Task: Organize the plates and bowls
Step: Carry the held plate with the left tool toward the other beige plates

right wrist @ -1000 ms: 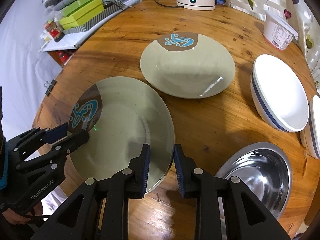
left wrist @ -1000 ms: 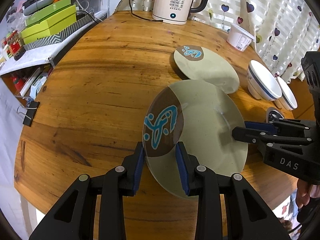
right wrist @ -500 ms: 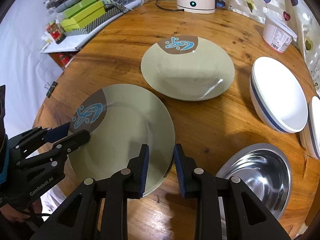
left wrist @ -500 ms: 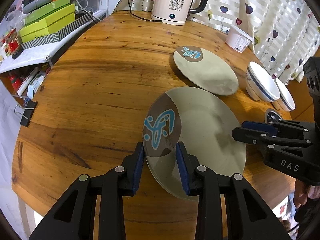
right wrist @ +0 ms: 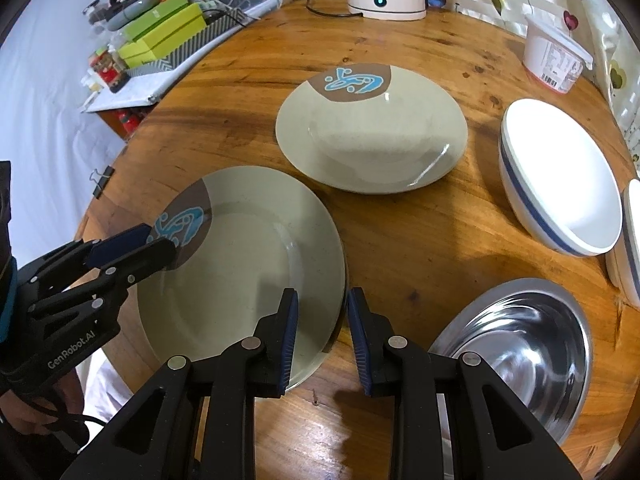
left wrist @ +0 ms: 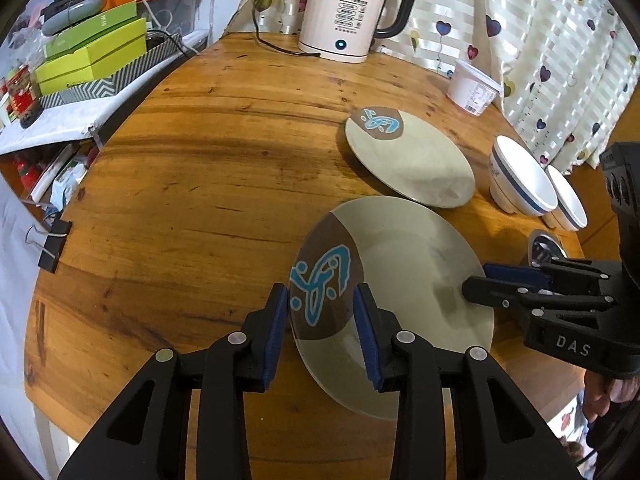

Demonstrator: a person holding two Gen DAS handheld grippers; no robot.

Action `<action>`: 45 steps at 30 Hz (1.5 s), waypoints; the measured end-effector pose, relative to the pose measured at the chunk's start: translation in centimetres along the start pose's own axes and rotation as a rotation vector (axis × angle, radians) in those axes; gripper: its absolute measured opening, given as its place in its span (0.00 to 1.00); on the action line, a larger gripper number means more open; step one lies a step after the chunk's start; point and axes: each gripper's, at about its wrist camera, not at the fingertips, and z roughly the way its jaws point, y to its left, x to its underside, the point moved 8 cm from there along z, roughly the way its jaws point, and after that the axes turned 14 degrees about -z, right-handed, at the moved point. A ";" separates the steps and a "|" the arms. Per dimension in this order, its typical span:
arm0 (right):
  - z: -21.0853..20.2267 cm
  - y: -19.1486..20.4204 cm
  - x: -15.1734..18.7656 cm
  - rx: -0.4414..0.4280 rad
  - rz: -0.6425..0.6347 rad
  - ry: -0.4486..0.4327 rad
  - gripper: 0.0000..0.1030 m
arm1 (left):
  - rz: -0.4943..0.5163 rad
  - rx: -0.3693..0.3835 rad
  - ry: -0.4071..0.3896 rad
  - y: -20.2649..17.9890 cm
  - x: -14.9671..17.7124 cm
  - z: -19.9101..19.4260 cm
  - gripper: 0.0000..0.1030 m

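Observation:
A beige plate with a brown patch and blue motif (left wrist: 404,280) (right wrist: 248,256) is held by both grippers just above the round wooden table. My left gripper (left wrist: 320,312) is shut on its rim at the brown patch; it shows in the right wrist view (right wrist: 160,246). My right gripper (right wrist: 320,320) is shut on the opposite rim; it shows in the left wrist view (left wrist: 476,278). A second matching plate (left wrist: 408,156) (right wrist: 372,128) lies flat farther back. Two white bowls with blue bands (left wrist: 524,182) (right wrist: 560,176) and a steel bowl (right wrist: 516,348) stand to the right.
A white electric kettle (left wrist: 348,16) with its cord stands at the table's far edge. A white tub (left wrist: 472,90) sits near the curtain. Green boxes (left wrist: 92,52) and clutter lie on a shelf to the left. A binder clip (left wrist: 52,240) grips the table's left edge.
The held plate has moved lower and nearer to the table's front edge, with both grippers still on it. The other dishes have not moved.

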 end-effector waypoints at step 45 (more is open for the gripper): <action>-6.1 -1.2 0.2 -0.046 0.106 -0.199 0.42 | 0.052 0.017 -0.065 -1.9 -1.5 -2.6 0.35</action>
